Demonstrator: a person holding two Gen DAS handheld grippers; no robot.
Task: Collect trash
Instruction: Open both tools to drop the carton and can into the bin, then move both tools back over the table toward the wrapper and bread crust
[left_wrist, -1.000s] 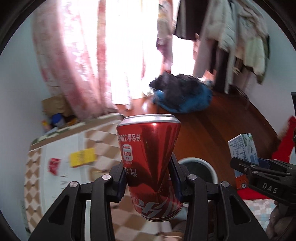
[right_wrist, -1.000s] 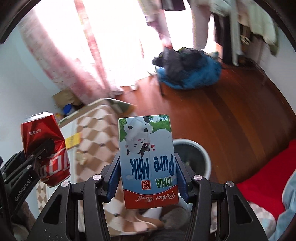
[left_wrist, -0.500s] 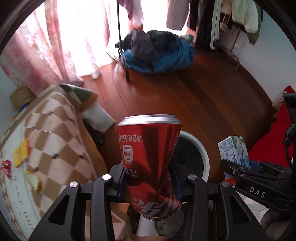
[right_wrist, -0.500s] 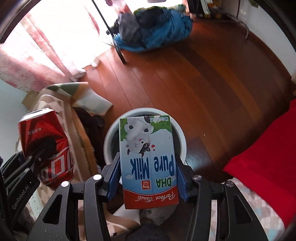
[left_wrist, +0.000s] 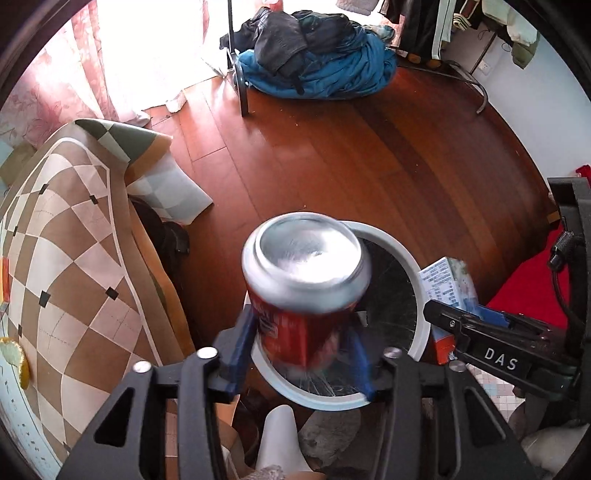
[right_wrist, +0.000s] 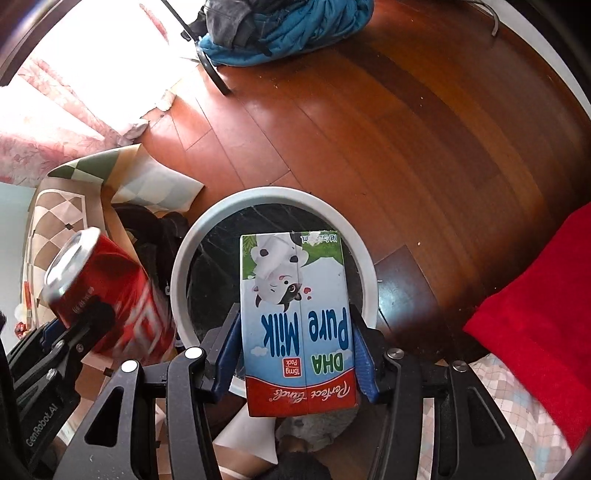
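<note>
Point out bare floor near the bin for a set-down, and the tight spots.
Free: wood floor between trash bin and blue clothes pile. Crowded: bin's left, by checkered cloth and dark item; red fabric hems the right.

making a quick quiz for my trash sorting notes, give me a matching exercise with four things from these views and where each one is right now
Things:
1. red soda can
2. milk carton
3. white bin
4. blue clothes pile

Places:
A. on the wood floor at the far end of the room
B. between the right gripper's fingers
C. on the floor below both grippers
D. between the left gripper's fingers, blurred

Pairs: 1-D, 2-B, 3-C, 4-A
</note>
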